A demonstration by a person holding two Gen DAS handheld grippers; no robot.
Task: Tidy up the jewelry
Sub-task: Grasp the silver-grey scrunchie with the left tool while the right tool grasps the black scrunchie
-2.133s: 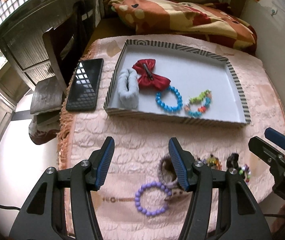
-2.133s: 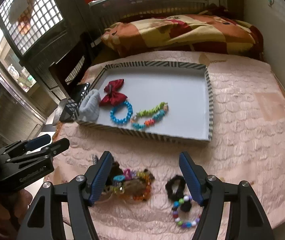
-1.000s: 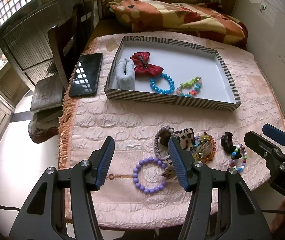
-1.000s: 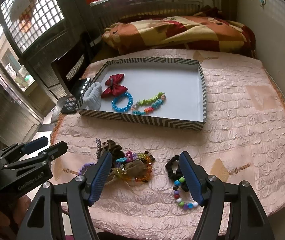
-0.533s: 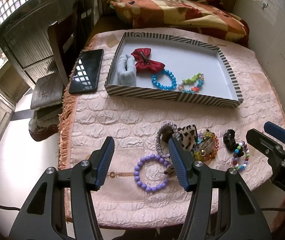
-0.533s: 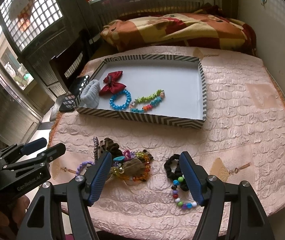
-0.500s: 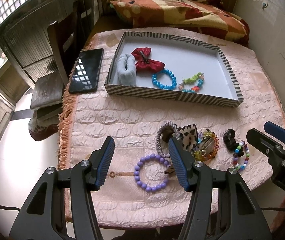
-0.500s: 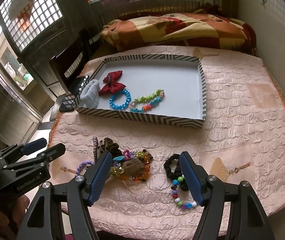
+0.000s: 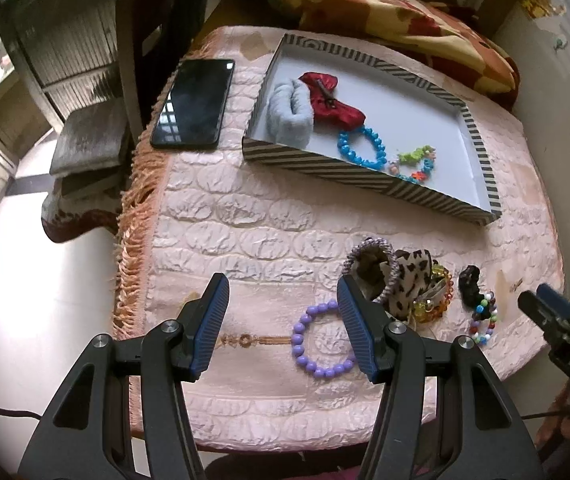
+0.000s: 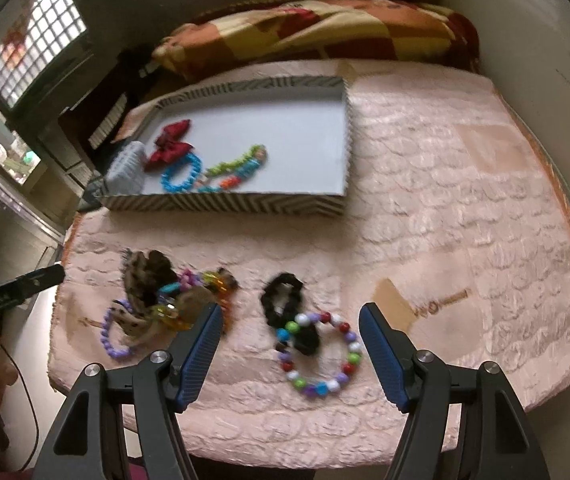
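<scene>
A striped-rim tray (image 9: 369,178) (image 10: 221,203) holds a grey scrunchie (image 9: 289,118), a red bow (image 9: 331,100), a blue bead bracelet (image 9: 361,148) and a green-and-blue bracelet (image 9: 415,162). Near the table's front edge lie a purple bead bracelet (image 9: 317,340) (image 10: 111,338), a heap of leopard scrunchie and amber beads (image 9: 409,280) (image 10: 165,292), a black scrunchie (image 10: 285,300) and a multicoloured bead bracelet (image 10: 321,354). My left gripper (image 9: 283,320) hangs open, the purple bracelet just beside its right finger. My right gripper (image 10: 289,348) hangs open above the multicoloured bracelet and black scrunchie.
A black phone (image 9: 193,104) lies on the pink quilted cloth (image 10: 445,220) left of the tray. A chair (image 9: 85,136) stands off the table's left side. A patterned blanket (image 10: 317,32) lies behind the table, and a wall runs along the right.
Both grippers have come forward and down toward the loose jewelry. The right one now has the multicoloured bracelet between its fingers' line; its view is blurred. Jaws stay the same width.
</scene>
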